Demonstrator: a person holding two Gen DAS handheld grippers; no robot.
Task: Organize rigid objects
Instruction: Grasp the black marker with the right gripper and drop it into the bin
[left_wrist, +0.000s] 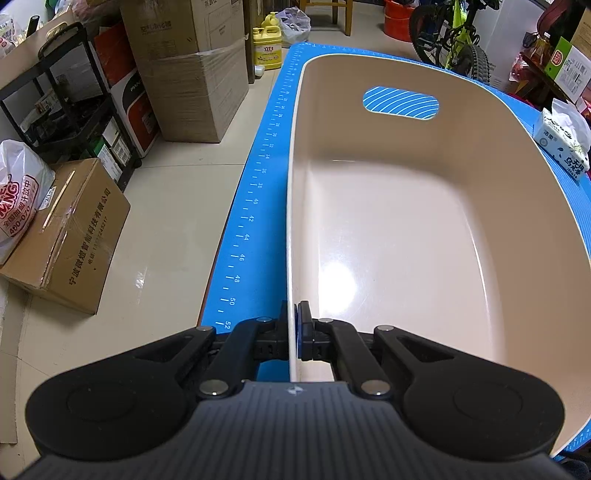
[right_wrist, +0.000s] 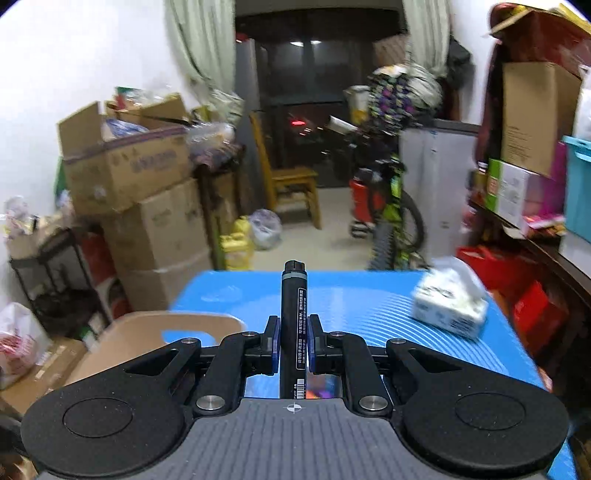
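Observation:
A large beige plastic bin (left_wrist: 406, 229) with a handle slot lies on the blue mat (left_wrist: 258, 192); nothing is inside it. My left gripper (left_wrist: 294, 314) is shut on the bin's left wall, one pad on each side of the rim. In the right wrist view my right gripper (right_wrist: 293, 328) is shut on a black marker (right_wrist: 293, 295), which points forward, cap end away, above the blue mat (right_wrist: 369, 306). The beige bin (right_wrist: 147, 332) shows low at the left of that view.
A white tissue pack (left_wrist: 563, 144) (right_wrist: 448, 310) lies at the mat's right side. Cardboard boxes (left_wrist: 66, 236), a black shelf (left_wrist: 74, 110) and a yellow jug (left_wrist: 267, 50) stand on the floor to the left. A bicycle (left_wrist: 458, 37) and a wooden chair (right_wrist: 291, 184) stand beyond the table.

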